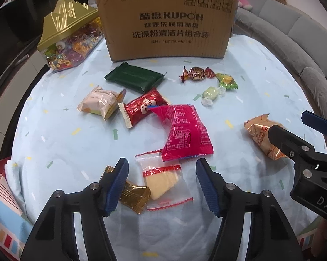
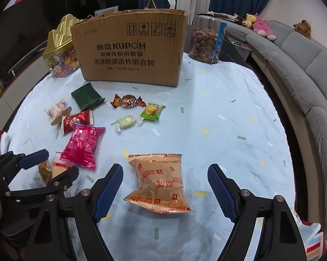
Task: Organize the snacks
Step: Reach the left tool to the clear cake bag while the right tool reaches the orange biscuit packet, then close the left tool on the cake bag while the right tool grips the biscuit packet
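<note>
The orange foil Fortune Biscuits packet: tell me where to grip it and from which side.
Grip the orange foil Fortune Biscuits packet across its puffy middle, coming down from above on the near side. It lies flat on the light blue cloth, between the right gripper's open jaws. The crimped end seams are thin and likely to slip.

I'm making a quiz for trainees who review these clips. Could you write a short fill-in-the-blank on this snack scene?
1. The brown cardboard box printed with KUPOH stands at the ____ edge of the pale blue cloth.
2. Between the right gripper's open jaws lie copper-coloured packets printed FORTUNE ____.
3. The clear packet with red stripes lies between the ____ gripper's jaws.
4. The dark ____ flat wrapper lies nearest the box.

Missing words: far; BISCUITS; left; green
</note>
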The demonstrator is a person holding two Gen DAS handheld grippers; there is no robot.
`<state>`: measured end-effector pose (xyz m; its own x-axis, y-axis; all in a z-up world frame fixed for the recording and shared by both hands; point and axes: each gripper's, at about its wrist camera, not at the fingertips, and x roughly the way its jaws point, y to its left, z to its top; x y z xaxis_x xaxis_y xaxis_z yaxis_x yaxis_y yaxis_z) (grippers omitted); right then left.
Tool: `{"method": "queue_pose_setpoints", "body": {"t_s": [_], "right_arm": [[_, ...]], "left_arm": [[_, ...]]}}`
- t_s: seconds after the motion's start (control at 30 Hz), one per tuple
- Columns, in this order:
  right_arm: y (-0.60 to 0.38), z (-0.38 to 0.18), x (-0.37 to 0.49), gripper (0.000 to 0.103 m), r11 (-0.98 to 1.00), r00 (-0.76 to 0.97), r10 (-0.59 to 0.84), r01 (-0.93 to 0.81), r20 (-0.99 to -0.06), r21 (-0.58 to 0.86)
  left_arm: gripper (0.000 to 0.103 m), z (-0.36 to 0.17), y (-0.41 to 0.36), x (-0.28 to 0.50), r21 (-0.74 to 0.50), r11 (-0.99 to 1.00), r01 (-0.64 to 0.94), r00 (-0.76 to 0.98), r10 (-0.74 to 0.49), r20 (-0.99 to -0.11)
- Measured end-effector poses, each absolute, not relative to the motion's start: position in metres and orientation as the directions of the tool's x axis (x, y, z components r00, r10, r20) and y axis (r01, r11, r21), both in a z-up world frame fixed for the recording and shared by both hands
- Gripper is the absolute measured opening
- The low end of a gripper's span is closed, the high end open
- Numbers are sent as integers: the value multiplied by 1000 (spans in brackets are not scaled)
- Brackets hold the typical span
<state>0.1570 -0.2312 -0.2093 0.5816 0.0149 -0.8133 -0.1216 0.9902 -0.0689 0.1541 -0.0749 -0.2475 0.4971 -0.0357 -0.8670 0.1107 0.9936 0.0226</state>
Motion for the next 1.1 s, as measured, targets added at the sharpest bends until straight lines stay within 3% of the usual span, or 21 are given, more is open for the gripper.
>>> {"method": "queue_pose_setpoints", "body": {"t_s": [0.37, 0.5, 0.67, 1.1], "right_arm": [[-232, -232, 163, 74, 992, 514, 26, -120, -857, -42], [-234, -238, 165, 62, 993, 490, 32, -115, -871, -28], [-237, -243, 166, 56, 994, 469, 46, -107, -882, -5], [-235, -227, 162, 51, 994, 511, 44, -111, -858, -16]], "left_arm": [[50, -256, -73, 153, 19, 993, 112, 479, -37, -877], [44, -256, -77, 151, 17, 991, 130, 485, -48, -873], [39, -256, -78, 150, 11, 990, 141, 488, -60, -871], [36, -246, -76, 149, 22, 989, 144, 507, -55, -860]]}}
